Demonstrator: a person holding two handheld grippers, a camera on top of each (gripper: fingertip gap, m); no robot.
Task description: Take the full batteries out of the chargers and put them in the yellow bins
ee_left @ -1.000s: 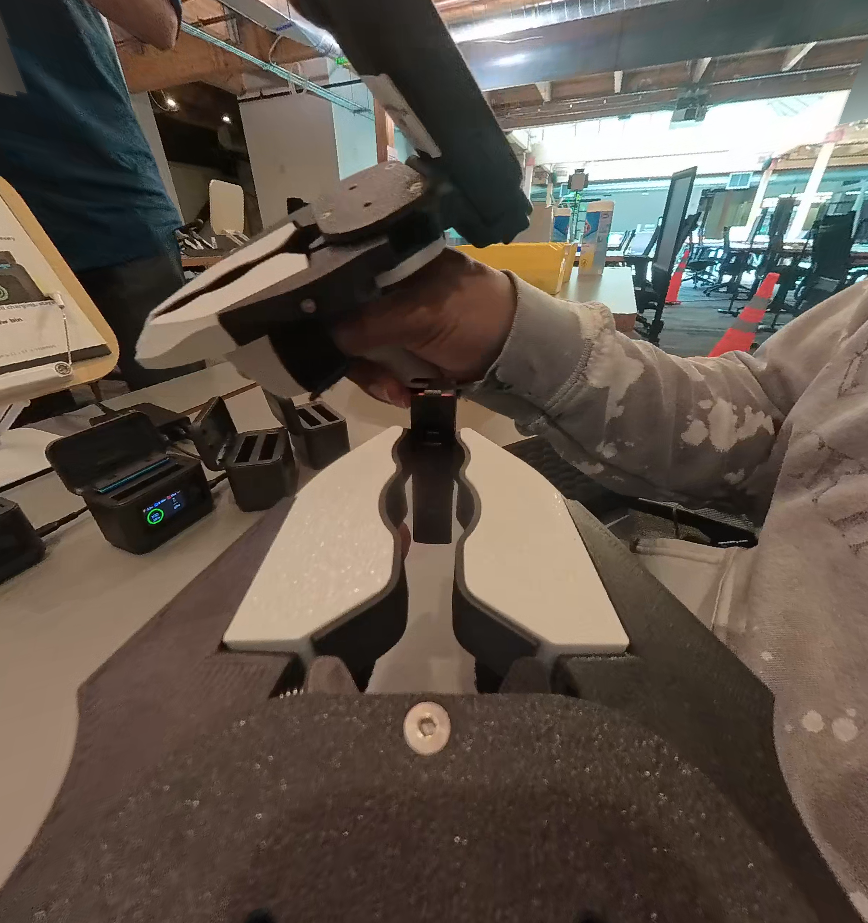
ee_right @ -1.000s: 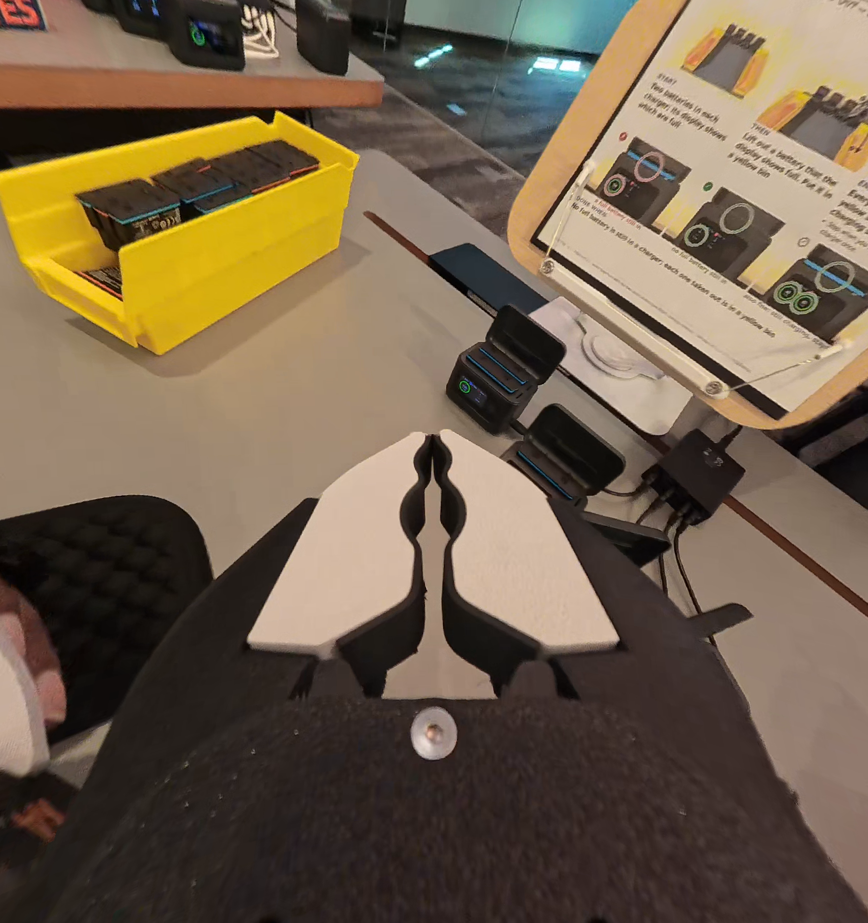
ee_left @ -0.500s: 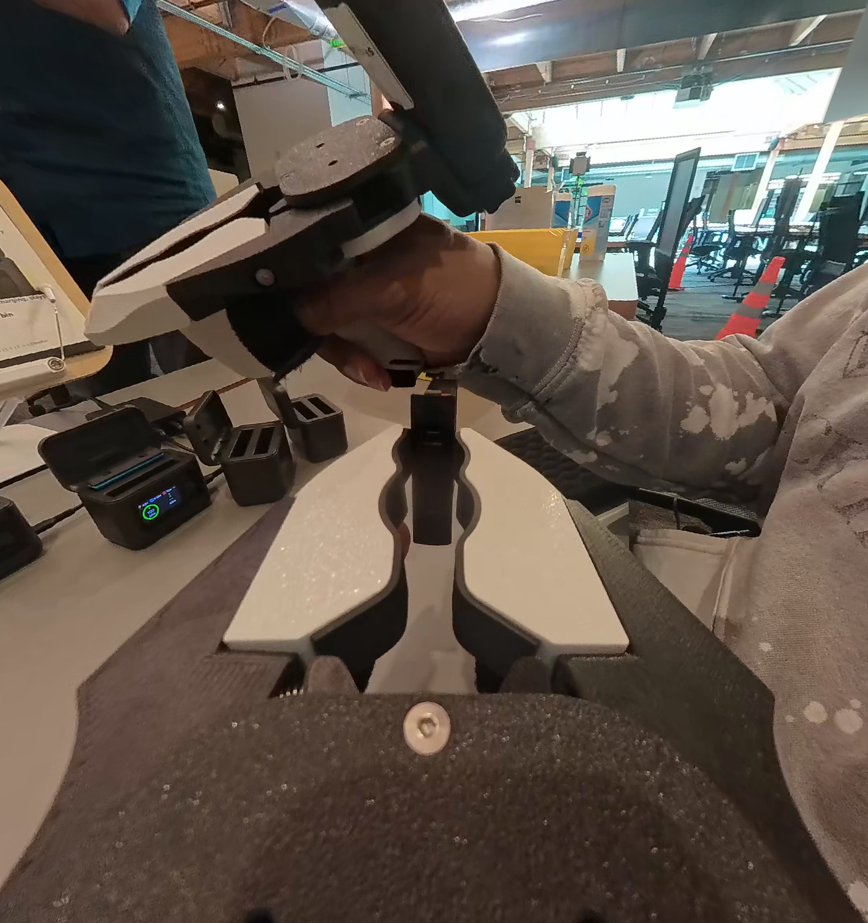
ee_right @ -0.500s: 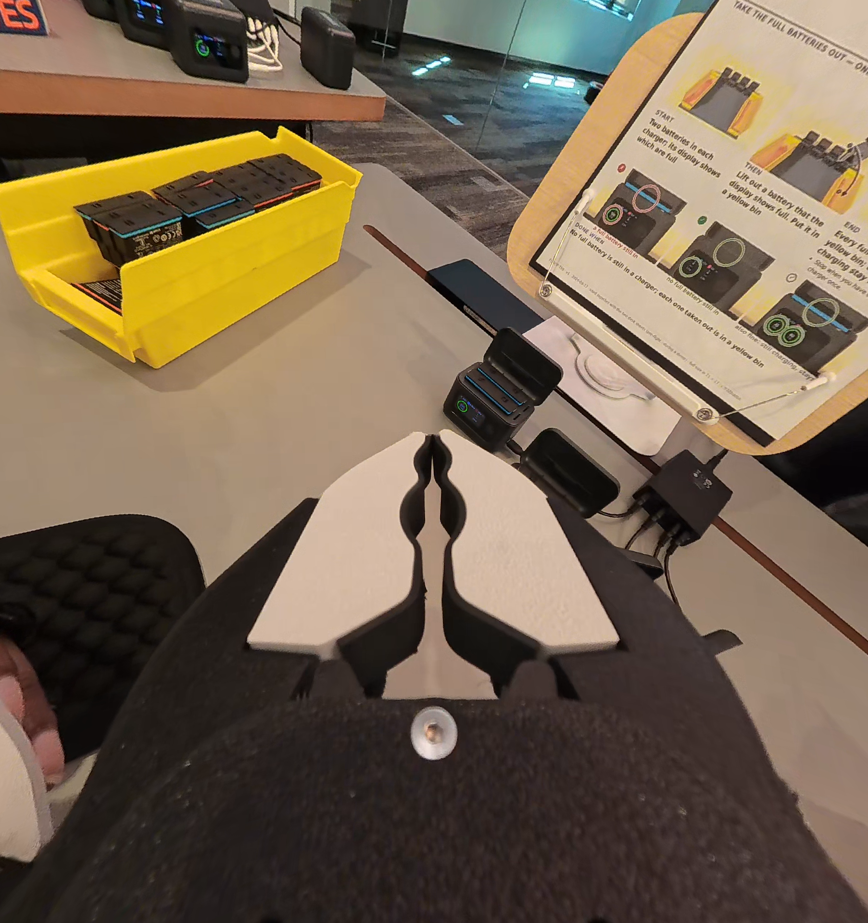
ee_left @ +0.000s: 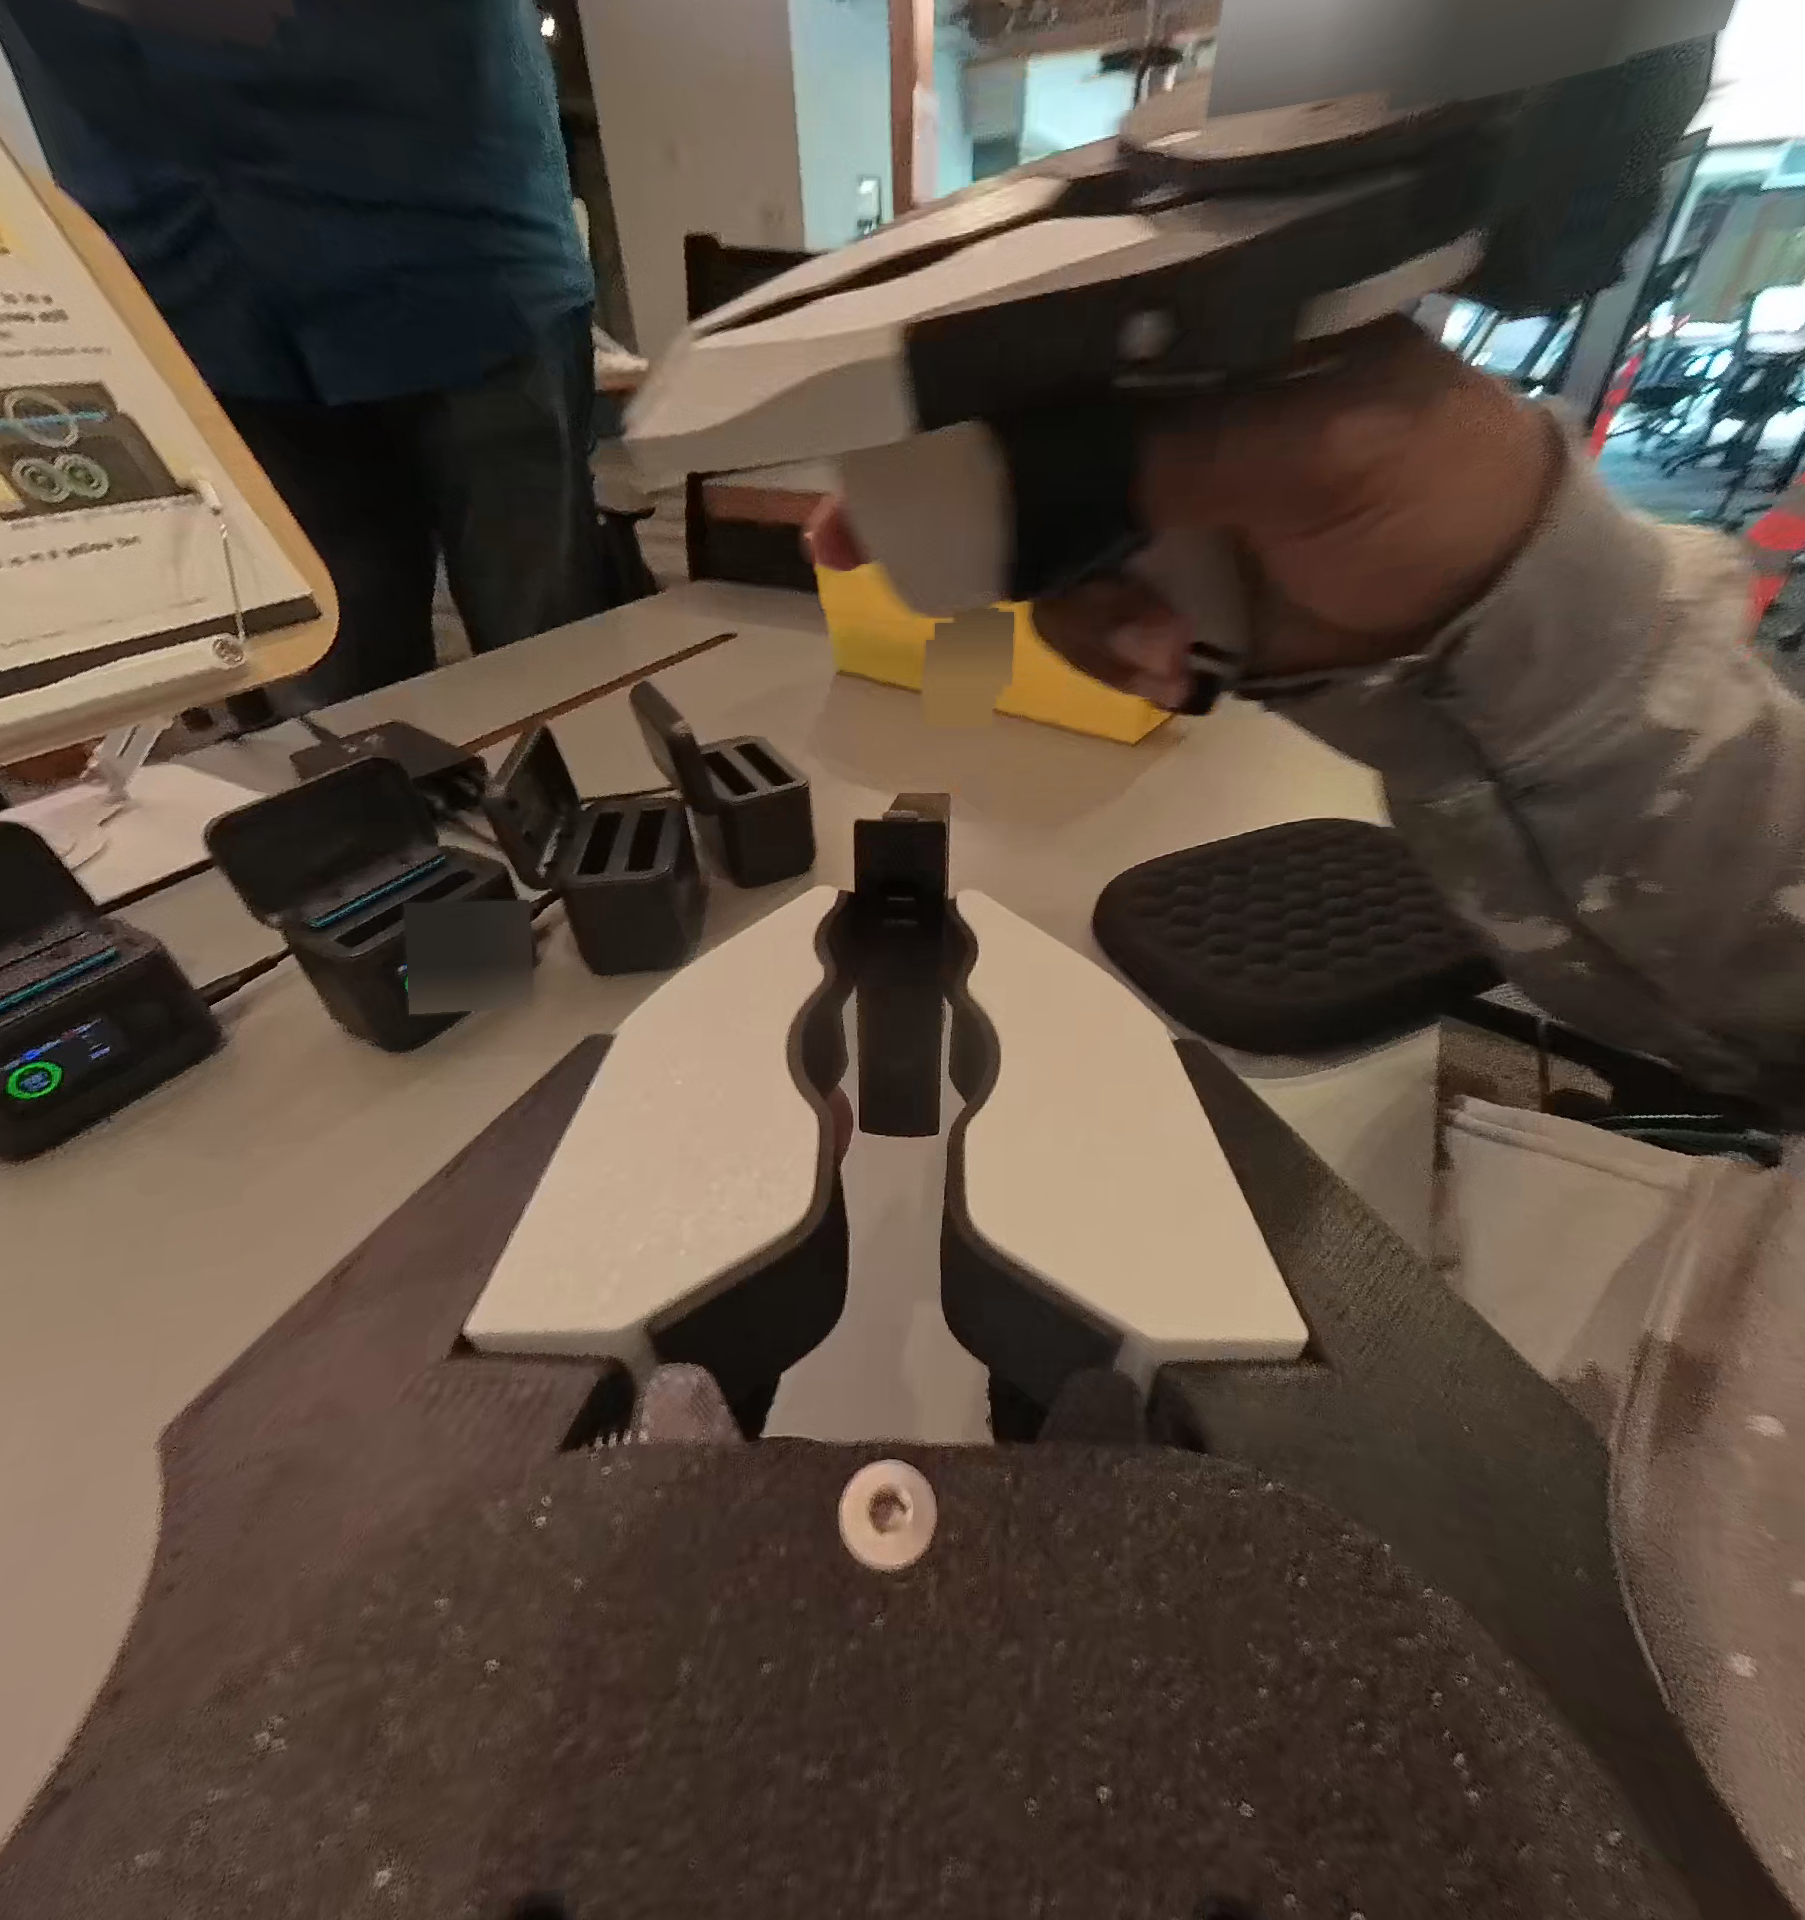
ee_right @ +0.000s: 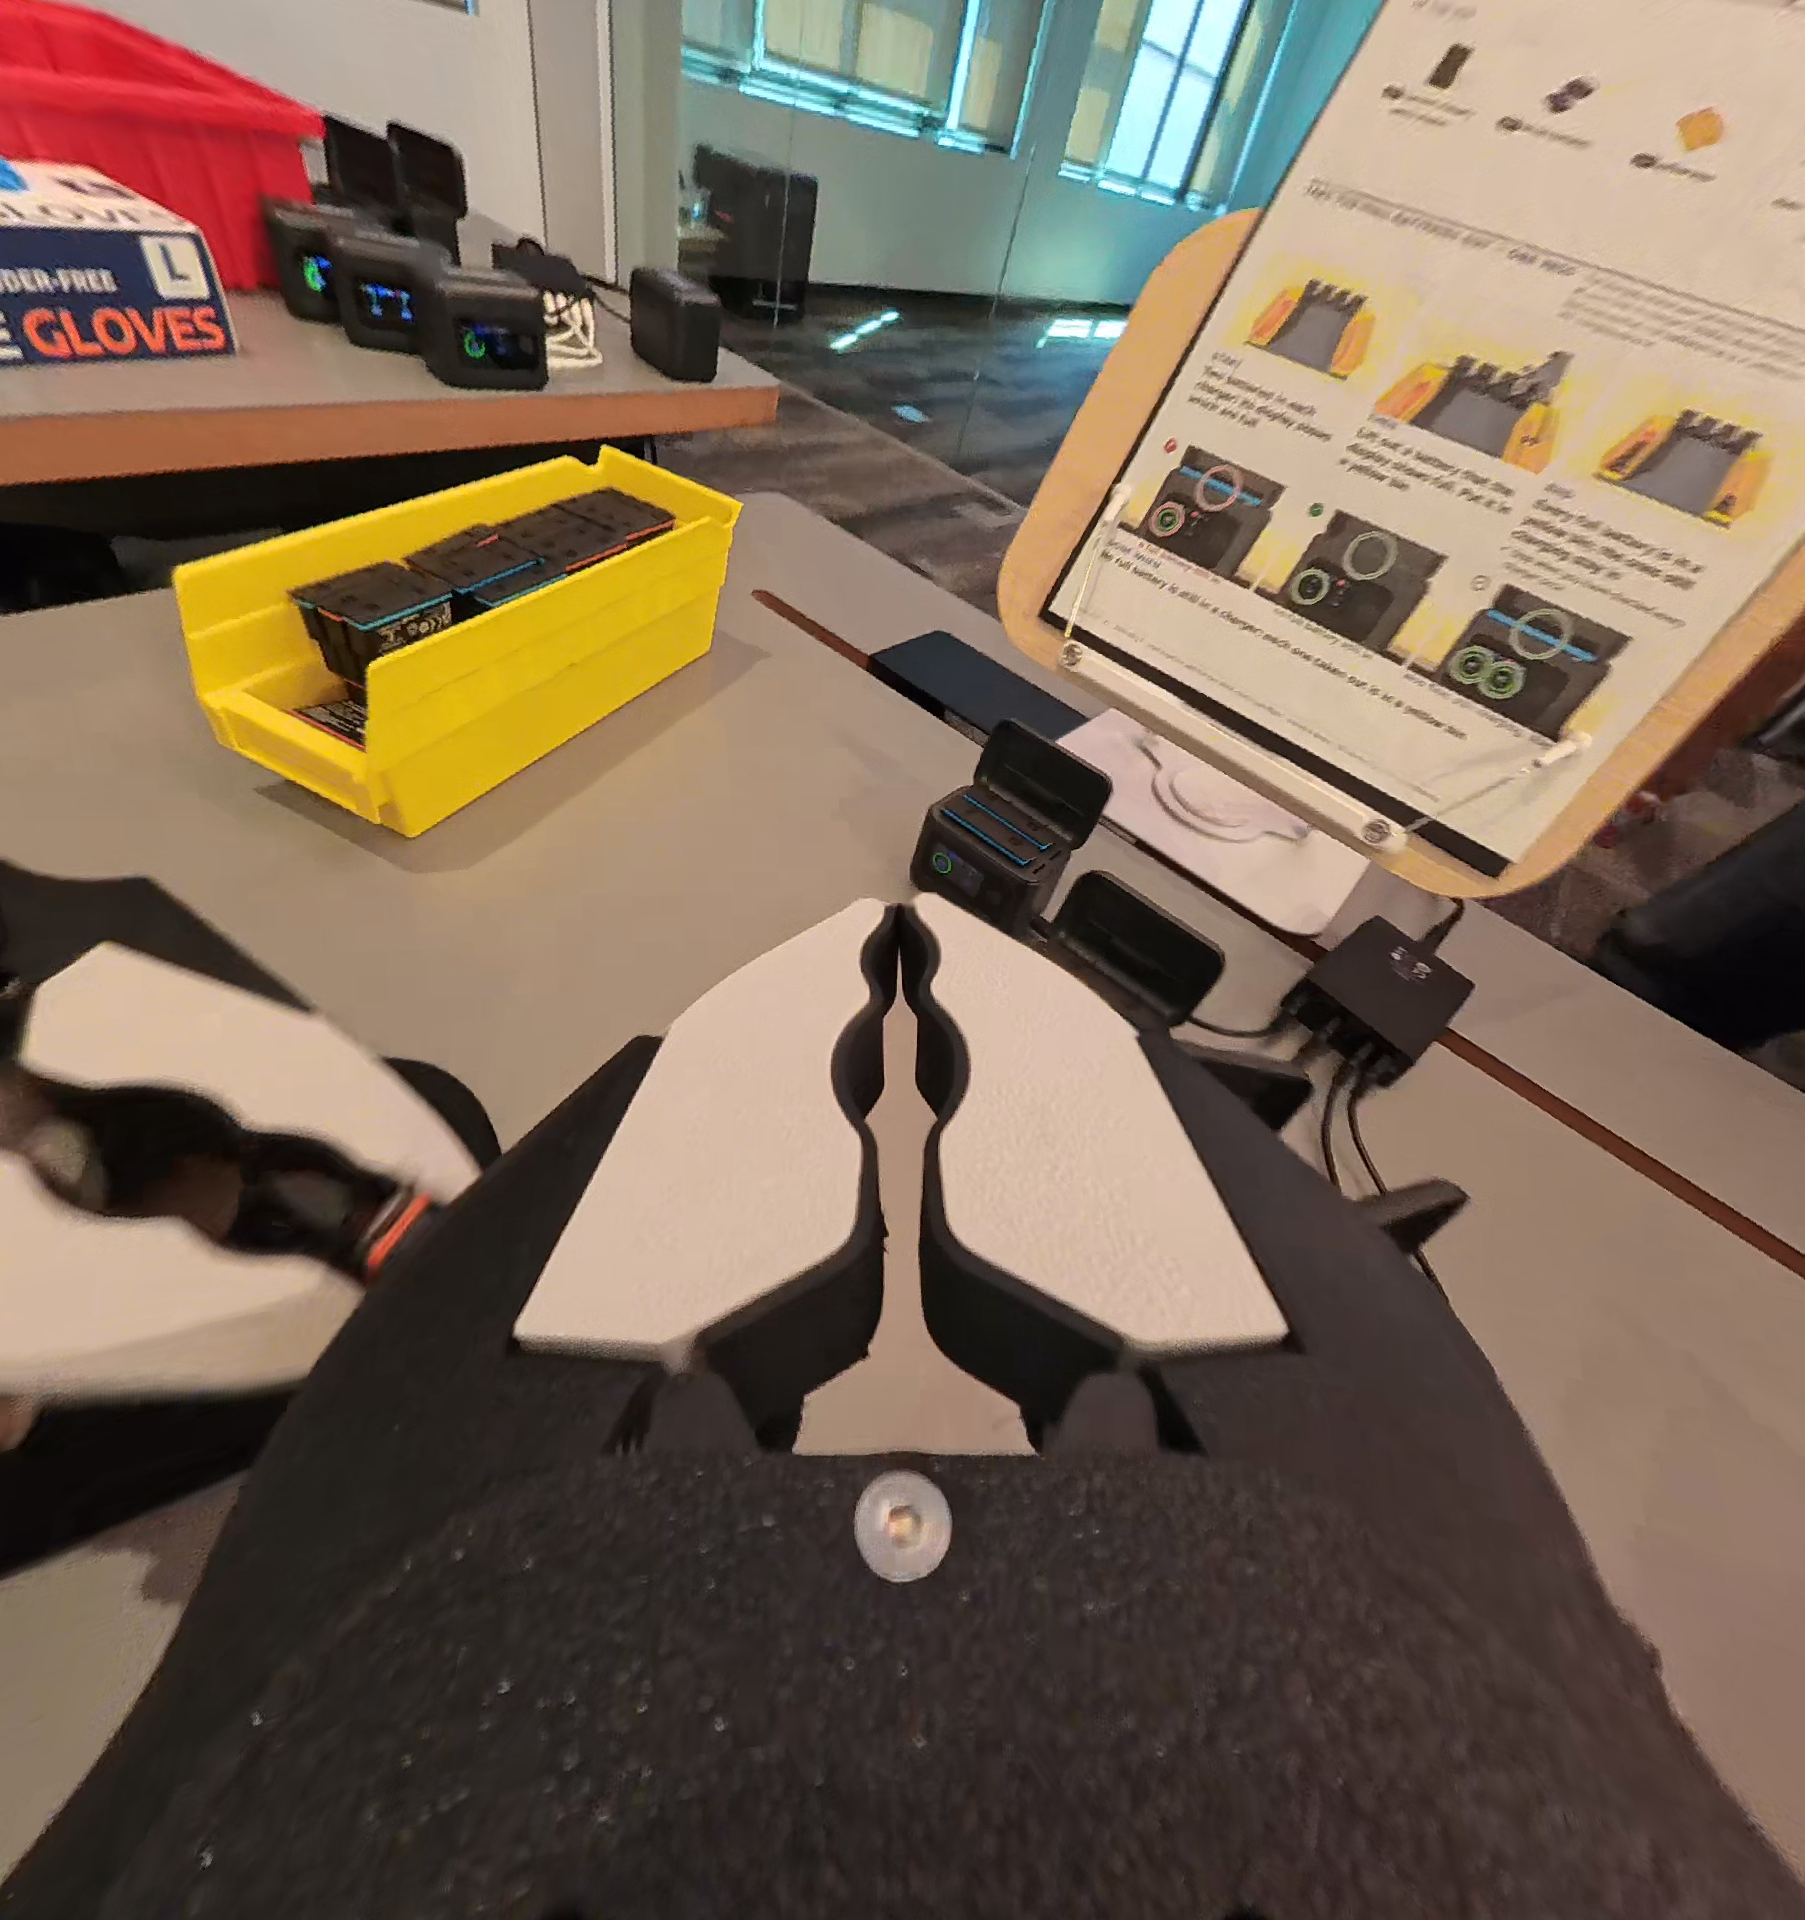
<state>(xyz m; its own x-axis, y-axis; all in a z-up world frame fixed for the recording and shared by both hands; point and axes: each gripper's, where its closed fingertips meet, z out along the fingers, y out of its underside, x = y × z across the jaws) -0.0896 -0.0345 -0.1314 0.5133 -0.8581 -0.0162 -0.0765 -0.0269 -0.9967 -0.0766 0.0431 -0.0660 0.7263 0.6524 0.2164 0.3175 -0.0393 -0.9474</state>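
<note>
My left gripper (ee_left: 900, 914) is shut on a black battery (ee_left: 900, 966) and holds it above the grey table. It also shows at the left of the right wrist view (ee_right: 389, 1216), blurred. My right gripper (ee_right: 896, 920) is shut and empty; in the left wrist view it passes overhead (ee_left: 669, 416). A row of black chargers with open lids stands on the table: two hold batteries (ee_left: 389, 935) (ee_left: 46, 1039), two have empty slots (ee_left: 628, 883) (ee_left: 752, 800). A yellow bin (ee_right: 451, 644) holds several batteries. A second yellow bin (ee_left: 981, 665) sits behind the right gripper.
An instruction board (ee_right: 1449, 468) on a stand rises behind the chargers, with a black power hub (ee_right: 1376, 997) and cables at its foot. A black chair armrest (ee_left: 1282, 925) is at the table edge. A person in dark blue (ee_left: 358, 260) stands behind. A farther table carries more chargers (ee_right: 410, 291). Some 10 centimetres of space lies between my two pairs of fingers.
The right gripper has swung up and to the right across the left view, uncovering the far yellow bin. The left gripper has tilted down, still holding the battery, and now shows in the right view.
</note>
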